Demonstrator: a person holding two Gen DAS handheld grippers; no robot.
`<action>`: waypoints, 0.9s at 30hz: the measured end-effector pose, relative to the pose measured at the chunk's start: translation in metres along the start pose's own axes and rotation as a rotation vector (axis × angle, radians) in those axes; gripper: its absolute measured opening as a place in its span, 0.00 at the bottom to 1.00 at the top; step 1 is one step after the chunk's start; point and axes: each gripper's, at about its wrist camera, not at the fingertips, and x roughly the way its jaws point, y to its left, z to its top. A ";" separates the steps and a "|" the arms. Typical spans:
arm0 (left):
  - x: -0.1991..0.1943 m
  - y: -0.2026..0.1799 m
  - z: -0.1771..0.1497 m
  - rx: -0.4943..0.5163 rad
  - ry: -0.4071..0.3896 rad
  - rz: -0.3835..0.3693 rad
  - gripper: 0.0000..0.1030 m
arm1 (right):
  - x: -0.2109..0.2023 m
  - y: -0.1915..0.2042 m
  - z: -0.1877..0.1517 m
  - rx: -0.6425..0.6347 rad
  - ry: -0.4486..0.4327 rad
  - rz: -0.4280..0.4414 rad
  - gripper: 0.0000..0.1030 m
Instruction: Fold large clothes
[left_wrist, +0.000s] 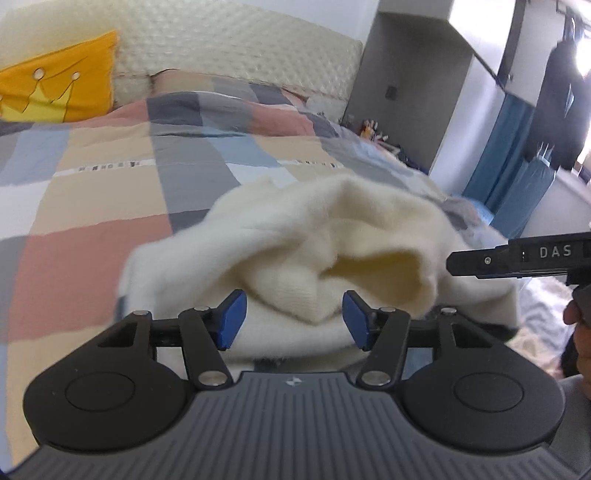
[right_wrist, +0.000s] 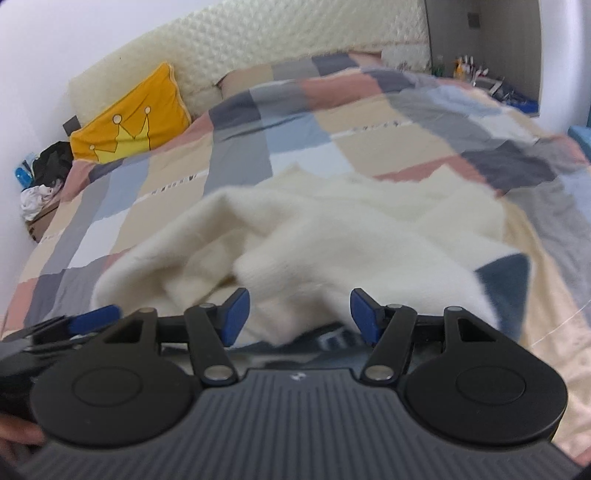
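Both tools (left_wrist: 293, 319) (right_wrist: 299, 314) gape empty over the cream sweater (left_wrist: 332, 236) on the patchwork quilt (left_wrist: 110, 184).

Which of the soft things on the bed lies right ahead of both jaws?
The cream sweater, crumpled on the checked quilt; the yellow crown cushion sits far off by the headboard.

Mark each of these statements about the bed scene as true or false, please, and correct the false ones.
1. The cream sweater lies crumpled on the checked bedcover. True.
2. The yellow cushion shows a star. False: it shows a crown.
3. The left gripper is clamped fully shut. False: its blue pads stand apart, with sweater fabric showing between them.
4. The right gripper has blue pads. True.
5. The sweater is folded into a neat square. False: it is bunched and uneven.
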 end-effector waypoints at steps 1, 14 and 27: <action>0.009 -0.001 0.002 0.008 -0.002 0.002 0.62 | 0.004 0.003 0.000 0.001 0.004 0.001 0.61; 0.097 -0.001 -0.008 0.096 0.015 0.103 0.34 | 0.038 0.006 -0.010 0.059 -0.066 -0.093 0.61; 0.032 0.011 0.023 -0.101 -0.164 0.041 0.15 | 0.025 0.038 -0.028 -0.135 -0.277 -0.140 0.70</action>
